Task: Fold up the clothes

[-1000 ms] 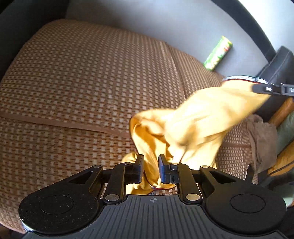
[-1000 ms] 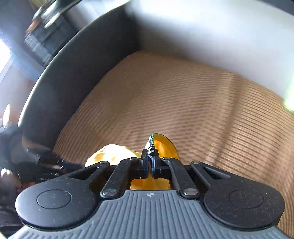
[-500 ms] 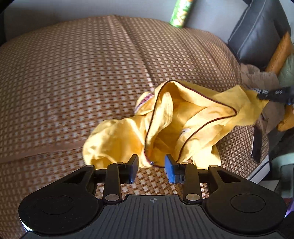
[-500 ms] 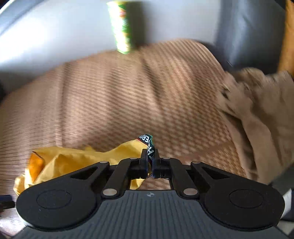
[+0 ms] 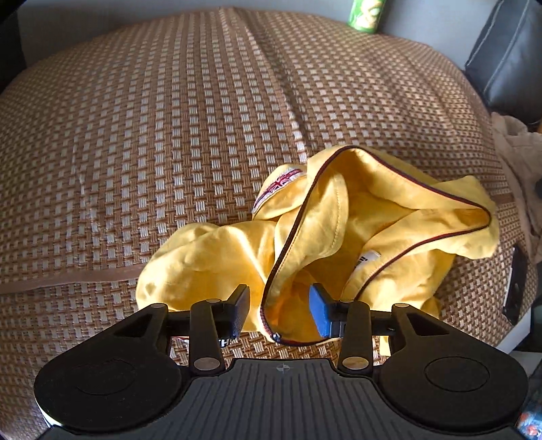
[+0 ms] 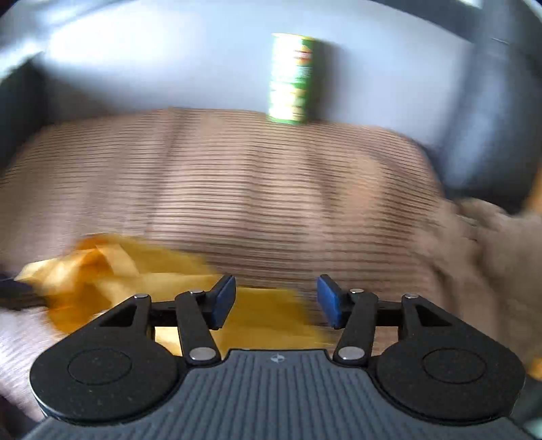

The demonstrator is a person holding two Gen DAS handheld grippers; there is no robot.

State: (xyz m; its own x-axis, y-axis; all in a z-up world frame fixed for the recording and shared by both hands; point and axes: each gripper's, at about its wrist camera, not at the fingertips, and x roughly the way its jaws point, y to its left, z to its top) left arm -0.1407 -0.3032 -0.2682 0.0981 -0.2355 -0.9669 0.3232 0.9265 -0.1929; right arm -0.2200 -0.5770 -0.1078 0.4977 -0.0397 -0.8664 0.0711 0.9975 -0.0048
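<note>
A yellow garment (image 5: 321,237) with dark red piping lies crumpled on the woven brown sofa seat (image 5: 169,135), its opening facing up. My left gripper (image 5: 279,309) is open just above the garment's near edge, holding nothing. My right gripper (image 6: 276,301) is open and empty over the garment's right part (image 6: 135,270); that view is motion-blurred.
A green can (image 5: 367,13) stands at the sofa back, also in the right wrist view (image 6: 293,78). A beige-brown cloth (image 5: 518,162) lies at the right end by a dark cushion (image 5: 508,57). A black flat object (image 5: 516,284) lies at the right seat edge.
My right gripper has opened and let go of the yellow garment, which dropped onto the seat. My left gripper has opened wider. The right view swung toward the sofa back.
</note>
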